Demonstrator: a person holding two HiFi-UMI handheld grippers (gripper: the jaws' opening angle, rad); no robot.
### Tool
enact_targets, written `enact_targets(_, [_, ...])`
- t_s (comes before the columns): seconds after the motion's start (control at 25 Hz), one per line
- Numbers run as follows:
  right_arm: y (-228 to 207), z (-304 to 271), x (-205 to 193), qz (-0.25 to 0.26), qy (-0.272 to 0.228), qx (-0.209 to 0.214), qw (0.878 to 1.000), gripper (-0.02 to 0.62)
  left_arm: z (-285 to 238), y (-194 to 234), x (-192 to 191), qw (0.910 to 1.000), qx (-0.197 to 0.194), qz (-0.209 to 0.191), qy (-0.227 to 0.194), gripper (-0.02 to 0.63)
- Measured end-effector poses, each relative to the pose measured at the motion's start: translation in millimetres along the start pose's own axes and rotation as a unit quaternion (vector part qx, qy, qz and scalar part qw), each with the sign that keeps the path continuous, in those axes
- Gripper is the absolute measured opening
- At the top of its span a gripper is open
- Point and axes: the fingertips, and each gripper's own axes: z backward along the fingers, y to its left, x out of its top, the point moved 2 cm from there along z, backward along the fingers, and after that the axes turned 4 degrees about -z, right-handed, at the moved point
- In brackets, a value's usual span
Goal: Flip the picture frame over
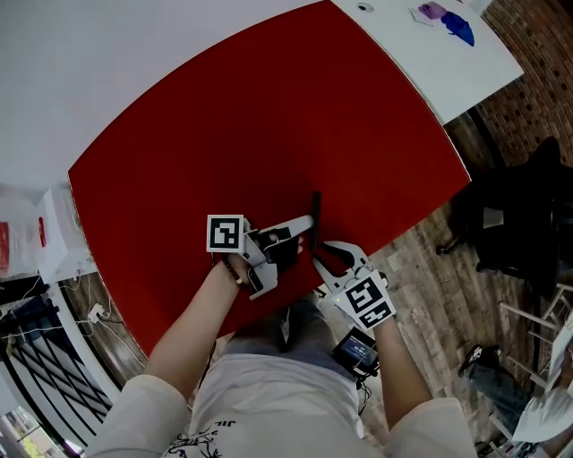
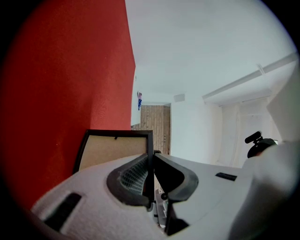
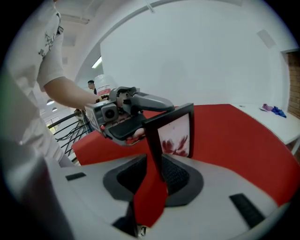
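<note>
Two grippers: both are at the picture frame, one from each side, near the front edge of the table.
Picture frame: black-rimmed and standing on edge above the red cloth; from the head view it shows only as a thin dark line.
Frame faces: the left gripper view shows the beige backing; the right gripper view shows the print with red flowers.
Left gripper: its jaws are closed onto the frame's black rim, with the pads pressed to both sides.
Right gripper: its jaws stand apart with the frame's lower rim between them. Red cloth shows in the gap beside one pad, so it has no grip.
Contact with cloth: it is not clear whether the frame's lower edge rests on it.
Beyond the cloth: a white table carries a small blue and purple item.
</note>
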Motion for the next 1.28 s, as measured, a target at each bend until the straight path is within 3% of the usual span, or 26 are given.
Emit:
enact_targets(0.48, [-6.1, -15.8, 1.8, 0.026, 0.004, -0.003, 1.000, 0.081, 0.0, -0.4, 1.0, 0.9995, 0.017, -0.020, 0.017, 0.048])
enact_targets(0.68, [-5.4, -18.6, 3.7, 0.027, 0.031, 0.006, 0.999, 0.081, 12.7, -1.8, 5.7, 0.9929, 0.090, -0.067, 0.041, 0.058])
enact_targets(0.76, [-2.1, -22.2, 6.4, 0.024, 0.043, 0.008, 0.999, 0.080, 22.1, -9.4, 19.5, 0.9872, 0.110, -0.108, 0.040, 0.063])
enact_targets(0.84, [0.0, -25.6, 8.6, 0.024, 0.056, 0.007, 0.998, 0.080, 28.7, -18.0, 34.7, 0.9754, 0.133, -0.169, 0.047, 0.078])
enact_targets(1.0, [2.7, -30.9, 13.4, 0.049, 0.096, -0.004, 0.994, 0.080, 30.9, -19.3, 41.1, 0.9276, 0.228, -0.279, 0.099, 0.095])
enact_targets(1.16, [8.4, -39.6, 19.3, 0.062, 0.121, -0.015, 0.991, 0.080, 29.4, -12.3, 35.5, 0.8979, 0.287, -0.310, 0.123, 0.104])
enact_targets(1.28, [11.8, -46.9, 21.7, 0.067, 0.136, -0.023, 0.988, 0.080, 31.9, -2.8, 34.9, 0.8832, 0.318, -0.320, 0.129, 0.104])
